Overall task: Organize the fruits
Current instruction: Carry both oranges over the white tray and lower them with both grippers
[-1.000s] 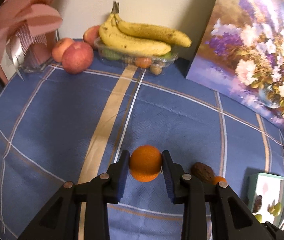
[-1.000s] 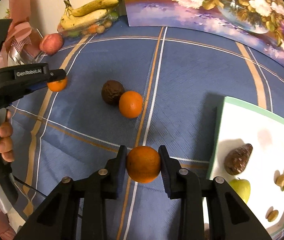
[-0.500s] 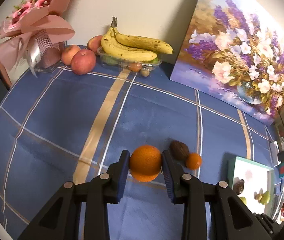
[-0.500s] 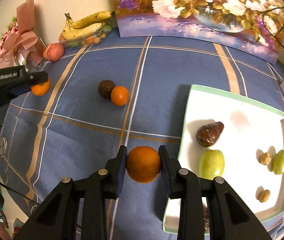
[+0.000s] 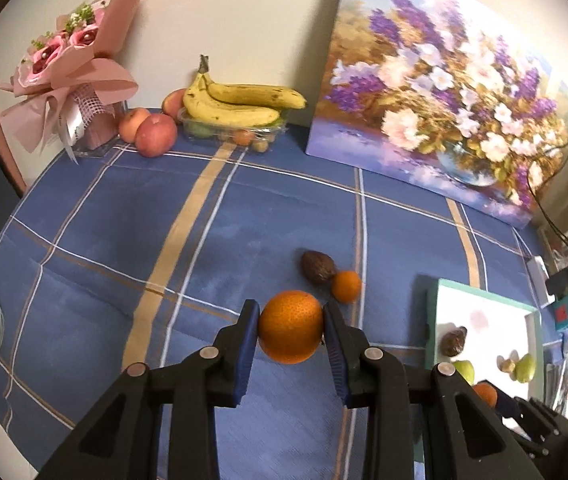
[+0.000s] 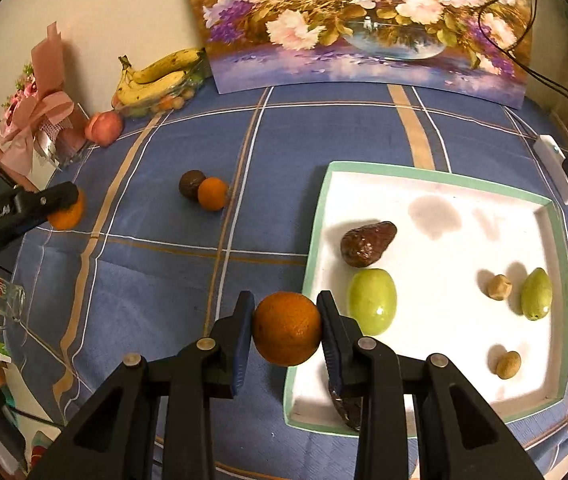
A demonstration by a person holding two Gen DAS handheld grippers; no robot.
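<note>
Both grippers point(image 5: 290, 340) point(image 6: 285, 332) pinch 1 orange point(image 5: 290, 326) point(image 6: 286, 328) each; slack grip could roll the right's off the tray point(image 6: 315, 216) edge at 3 o'clock

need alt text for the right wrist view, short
The right gripper clamps an orange at the near-left edge of a white tray holding green and brown fruits. Beyond, on the blue plaid tablecloth, a small orange touches a dark brown fruit; at left, the left gripper holds another orange.
</note>
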